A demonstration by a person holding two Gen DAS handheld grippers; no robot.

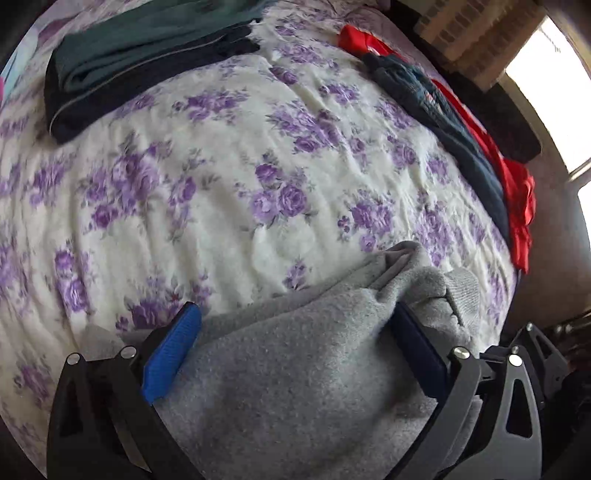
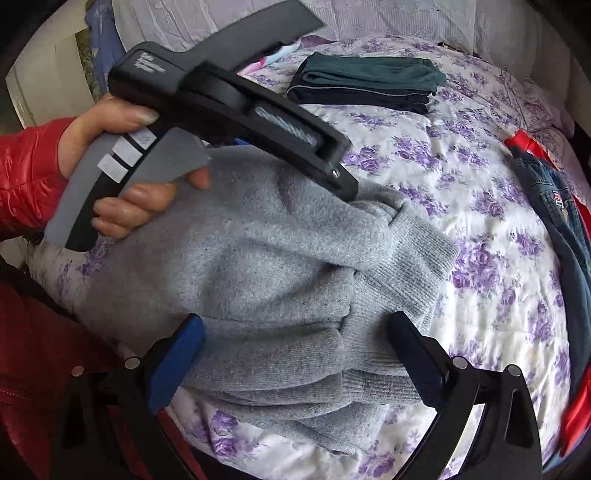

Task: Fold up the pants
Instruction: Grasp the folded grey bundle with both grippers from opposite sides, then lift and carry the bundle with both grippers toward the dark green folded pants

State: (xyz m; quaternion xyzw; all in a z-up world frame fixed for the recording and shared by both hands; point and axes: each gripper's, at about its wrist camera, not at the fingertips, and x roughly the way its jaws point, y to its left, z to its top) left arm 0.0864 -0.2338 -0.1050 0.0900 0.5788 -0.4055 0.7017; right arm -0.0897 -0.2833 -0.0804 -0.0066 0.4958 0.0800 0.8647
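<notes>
Grey fleece pants [image 2: 266, 266] lie bunched and folded on the floral bed sheet [image 2: 461, 184], their ribbed cuffs [image 2: 413, 251] toward the right. My left gripper [image 1: 295, 317] is open, its blue pads straddling the grey pants [image 1: 295, 369] from above. In the right wrist view the left gripper's body [image 2: 229, 103] is held in a hand, its tip down on the pants. My right gripper [image 2: 295, 325] is open, with its fingers either side of the pants' near folded edge.
A folded stack of dark green and navy pants [image 1: 147, 62] [image 2: 365, 81] lies at the far side of the bed. Denim jeans [image 1: 443, 122] [image 2: 554, 221] and red clothing [image 1: 517, 192] lie along the right edge. Pillows [image 2: 369, 18] stand at the head.
</notes>
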